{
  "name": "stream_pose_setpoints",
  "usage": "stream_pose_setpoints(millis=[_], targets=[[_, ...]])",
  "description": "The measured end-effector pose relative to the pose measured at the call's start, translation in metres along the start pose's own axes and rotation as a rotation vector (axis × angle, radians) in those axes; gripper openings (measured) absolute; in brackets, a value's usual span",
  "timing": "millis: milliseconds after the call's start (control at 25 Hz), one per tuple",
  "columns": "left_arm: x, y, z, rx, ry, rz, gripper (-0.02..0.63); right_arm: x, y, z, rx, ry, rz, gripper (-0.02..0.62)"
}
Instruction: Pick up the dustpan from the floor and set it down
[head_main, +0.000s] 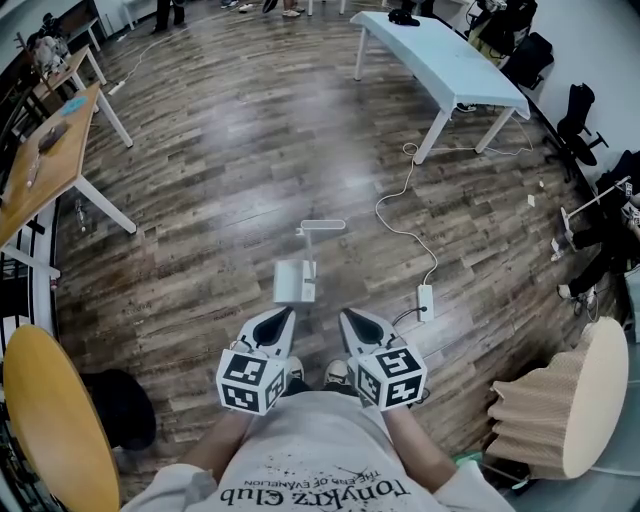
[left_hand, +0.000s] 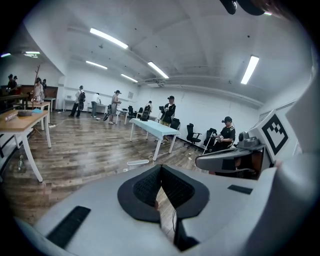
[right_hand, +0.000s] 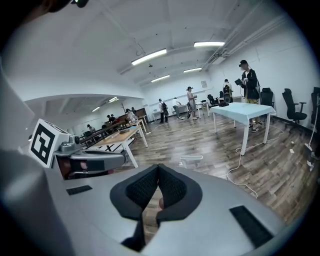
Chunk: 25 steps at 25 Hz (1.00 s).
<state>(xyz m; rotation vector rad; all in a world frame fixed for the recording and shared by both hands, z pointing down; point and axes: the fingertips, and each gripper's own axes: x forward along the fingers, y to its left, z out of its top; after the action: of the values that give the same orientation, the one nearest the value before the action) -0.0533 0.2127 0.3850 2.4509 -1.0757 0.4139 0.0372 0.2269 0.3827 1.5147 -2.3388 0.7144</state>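
- Dustpan (head_main: 295, 281), white with a long thin handle, sits on the wooden floor (head_main: 230, 150) a little ahead of both claws, touched by neither
- Its handle reaches away from the person, ending in a short crossbar
- Left claw (head_main: 286, 316) is held low in front of the person's body, tilted down toward the floor; its dark padded jaws are pressed together at the tips with nothing between them
- Right claw (head_main: 346, 318) is held beside it at about the same height, angled the same way; its jaws are also pressed together and pinch nothing
- The two claws point inward toward each other, with the dustpan just past the gap between them
- Shoes (head_main: 336, 372) of the person show on the floor under the claws
- White cable (head_main: 405, 215) snakes over the floor to the right of the dustpan and ends at a power strip (head_main: 425, 300)
- Pale blue desk (head_main: 440, 60) stands farther off on the right, a wooden desk (head_main: 45, 170) on the left
- Other people stand at the far end of the room, well apart from the dustpan
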Motion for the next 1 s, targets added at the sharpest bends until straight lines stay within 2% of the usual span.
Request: stream_pose_setpoints(millis=[520, 800, 1000], targets=[[-0.004, 0.026, -0.001, 0.010, 0.016, -0.052, 0.023, 0.007, -0.006, -0.004, 0.027, -0.002, -0.104, 0.026], [0.030, 0.028, 0.019, 0.033, 0.002, -0.056, 0.023, 0.031, -0.033, 0.007, 0.036, 0.001, -0.072, 0.025], [0.069, 0.031, 0.035, 0.029, 0.006, -0.044, 0.023, 0.055, -0.067, 0.031, 0.011, -0.005, -0.036, 0.026]])
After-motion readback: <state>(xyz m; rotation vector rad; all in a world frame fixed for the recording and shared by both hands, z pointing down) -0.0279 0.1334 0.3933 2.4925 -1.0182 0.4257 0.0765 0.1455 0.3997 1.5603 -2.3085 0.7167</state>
